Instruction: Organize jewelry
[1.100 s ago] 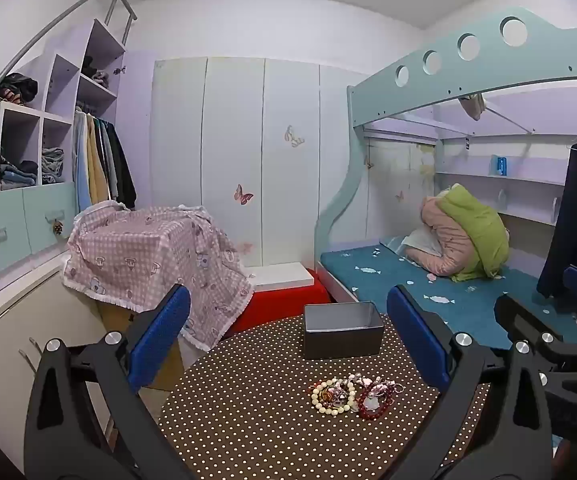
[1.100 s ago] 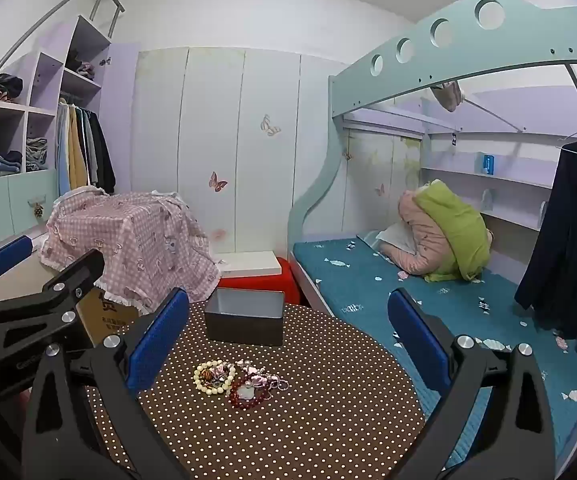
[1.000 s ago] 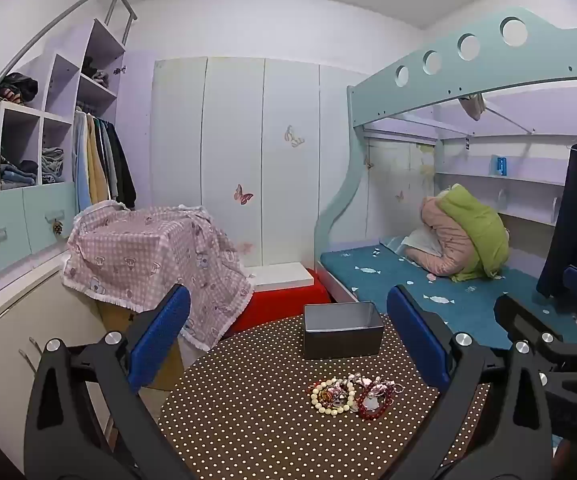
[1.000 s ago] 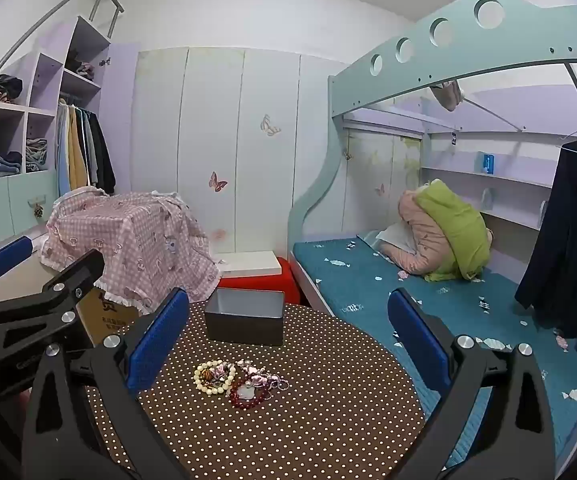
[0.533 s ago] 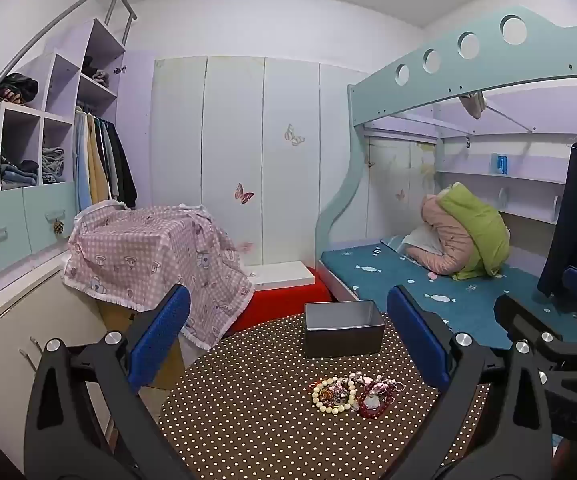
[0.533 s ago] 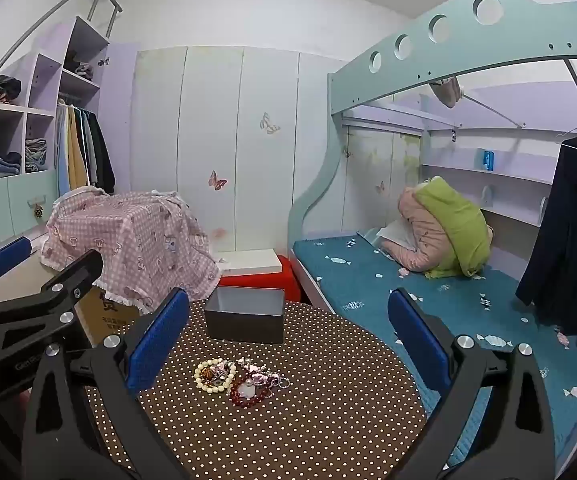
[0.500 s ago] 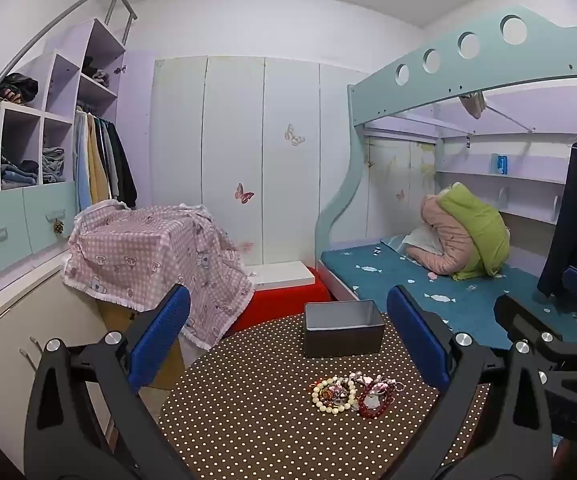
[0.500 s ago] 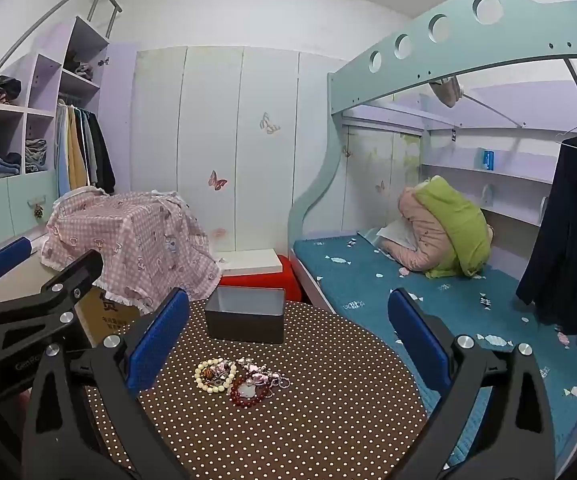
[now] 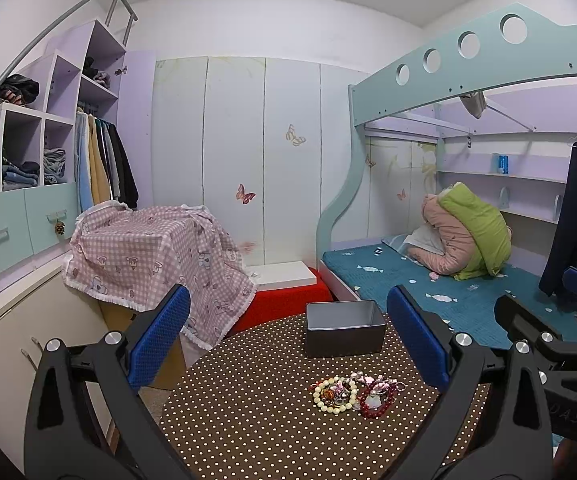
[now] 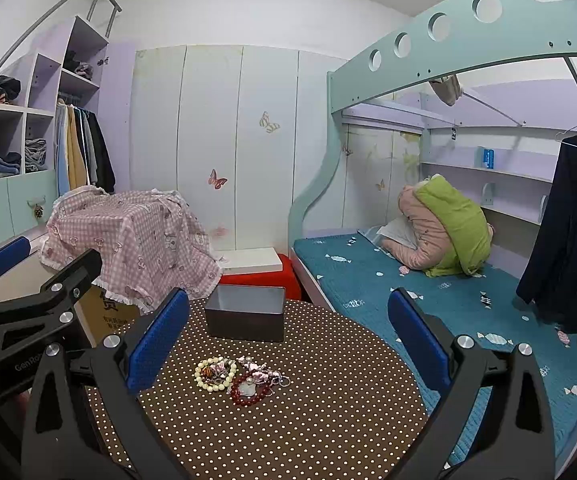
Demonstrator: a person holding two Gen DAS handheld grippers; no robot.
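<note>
A small heap of jewelry (image 9: 352, 394) lies on the round brown polka-dot table (image 9: 248, 420): a cream bead bracelet (image 9: 333, 395), a dark red bead bracelet (image 9: 373, 405) and pink pieces. It also shows in the right wrist view (image 10: 238, 376). An open grey metal box (image 9: 344, 328) stands behind it, also in the right wrist view (image 10: 245, 312). My left gripper (image 9: 288, 344) is open and empty, held above the table's near side. My right gripper (image 10: 288, 344) is open and empty, to the right of the left one.
A box under a pink checked cloth (image 9: 156, 256) stands left of the table. A red stool with a white top (image 9: 284, 280) is behind it. A bunk bed with a teal mattress (image 9: 448, 292) runs along the right. Shelves and hanging clothes (image 9: 100, 160) fill the left wall.
Nothing has visibly moved; both grippers hover open in nearly the same place, with only a slight drift of the right wrist view.
</note>
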